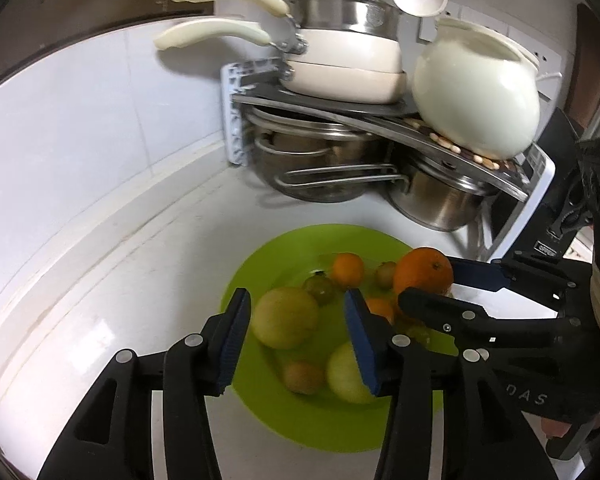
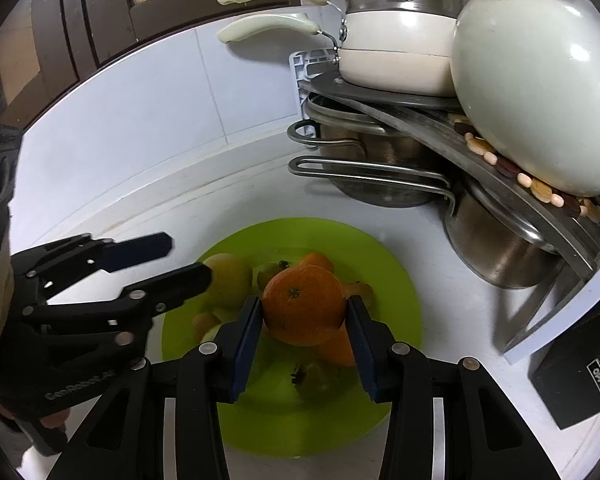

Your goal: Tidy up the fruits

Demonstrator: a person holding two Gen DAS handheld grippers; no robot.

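A: White tiled kitchen corner, white counter [image 1: 100, 272], cookware rack [image 2: 440, 120] at the back with pans and a pale round pot [image 2: 540, 92]. Green bowl [image 1: 284, 420] sits in front.

B: Grippers?

A: Right gripper [image 2: 304, 320] is clamped on the big orange [image 2: 304, 308], both pads pressed to its sides, over the bowl's middle. Left gripper [image 1: 296, 340] is spread wide with nothing between its fingers, hanging over the yellow-green apple [image 1: 286, 322].

B: Step in hand?

A: Looks like handling the orange at the bowl, placing or lifting, can't tell which. Done well: keep the squeeze on its widest part, move straight, no tilt, so it doesn't nudge the fruit under it. Left should stay clear of the right's path; they're close.

B: Bowl contents?

A: Apple at left, a second pale fruit [image 1: 348, 376] near the front, small mandarin [image 1: 347, 270] at the back, small greenish-brown fruits [image 1: 320, 290] between, one brownish [image 1: 302, 376] near the front, more orange pieces under the held one. All loose, touching, blurry.
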